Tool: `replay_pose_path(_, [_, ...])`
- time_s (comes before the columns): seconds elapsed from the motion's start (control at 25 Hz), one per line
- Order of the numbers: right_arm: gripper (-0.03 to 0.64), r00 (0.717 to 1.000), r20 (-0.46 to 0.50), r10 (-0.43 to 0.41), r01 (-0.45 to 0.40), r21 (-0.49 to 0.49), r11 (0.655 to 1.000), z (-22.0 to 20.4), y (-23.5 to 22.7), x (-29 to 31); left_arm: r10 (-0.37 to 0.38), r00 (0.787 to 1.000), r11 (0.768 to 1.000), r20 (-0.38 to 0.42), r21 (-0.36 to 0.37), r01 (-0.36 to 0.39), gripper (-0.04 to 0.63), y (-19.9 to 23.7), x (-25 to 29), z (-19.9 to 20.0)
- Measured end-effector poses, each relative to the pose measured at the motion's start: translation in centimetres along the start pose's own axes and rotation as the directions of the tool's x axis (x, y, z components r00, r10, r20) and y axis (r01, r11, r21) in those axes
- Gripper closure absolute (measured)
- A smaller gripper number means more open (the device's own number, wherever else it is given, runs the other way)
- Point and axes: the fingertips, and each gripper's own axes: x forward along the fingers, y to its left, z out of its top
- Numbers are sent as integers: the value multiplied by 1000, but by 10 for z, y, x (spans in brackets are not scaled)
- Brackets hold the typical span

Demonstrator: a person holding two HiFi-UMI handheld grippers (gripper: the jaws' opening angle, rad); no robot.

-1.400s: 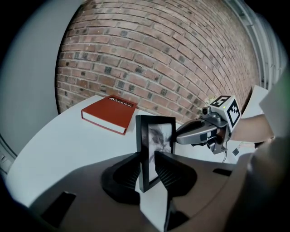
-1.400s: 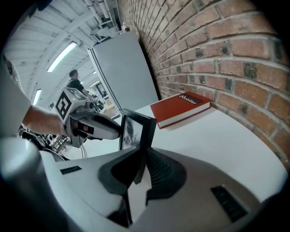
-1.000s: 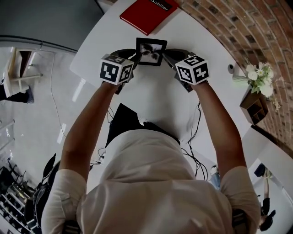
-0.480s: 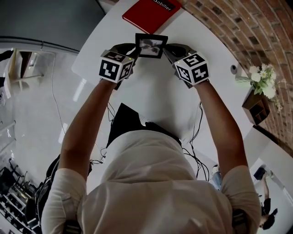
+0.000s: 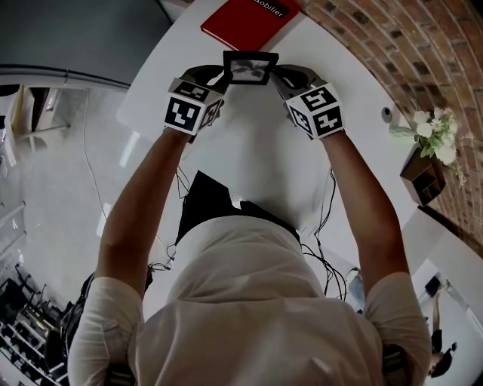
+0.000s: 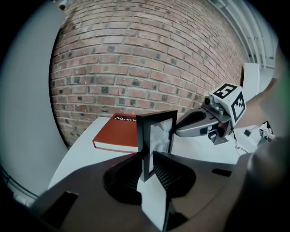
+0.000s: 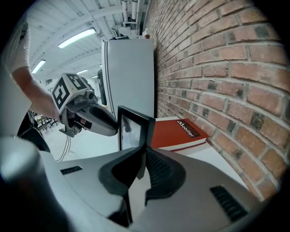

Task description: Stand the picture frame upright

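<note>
Left claw: left gripper (image 6: 147,168) — jaws closing round the left edge of the picture frame (image 6: 157,136), which stands between them, not yet clamped.
Frame: close to upright, on the far part of the table, spanning claw to claw, just near of the book; whether its bottom edge touches the table cannot be told.
Right claw: right gripper (image 7: 139,159), jaws clamped on the frame's right edge.
Surface: table (image 5: 256,151) — white, smooth, rounded; book (image 5: 249,19) flat at its far edge.
Room: glossy pale floor (image 5: 53,173) left; brick wall (image 5: 392,45) far right; flowers (image 5: 430,128) right.
Materials: frame black, thin-bordered, rectangular, shiny pane; jaw faces ribbed, dark; book red, white lettering.
</note>
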Motion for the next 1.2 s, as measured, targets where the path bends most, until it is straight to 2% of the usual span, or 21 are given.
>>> replay_pose_path(0.36, [584,998,30,-49,51,-98,994,4,-7,11,33,999,998,-2,46,-33,525,13,10,1])
replay_pose_path(0.76, [584,996,44,-80,86,-137,987,1,-12,20,50,999,995,-1,84,-50,526,18,17,2])
replay_pose_path(1.2, [584,996,26,-86,89,-152,984,-5,-14,22,50,999,995,-7,85,-49,525,16,21,-1])
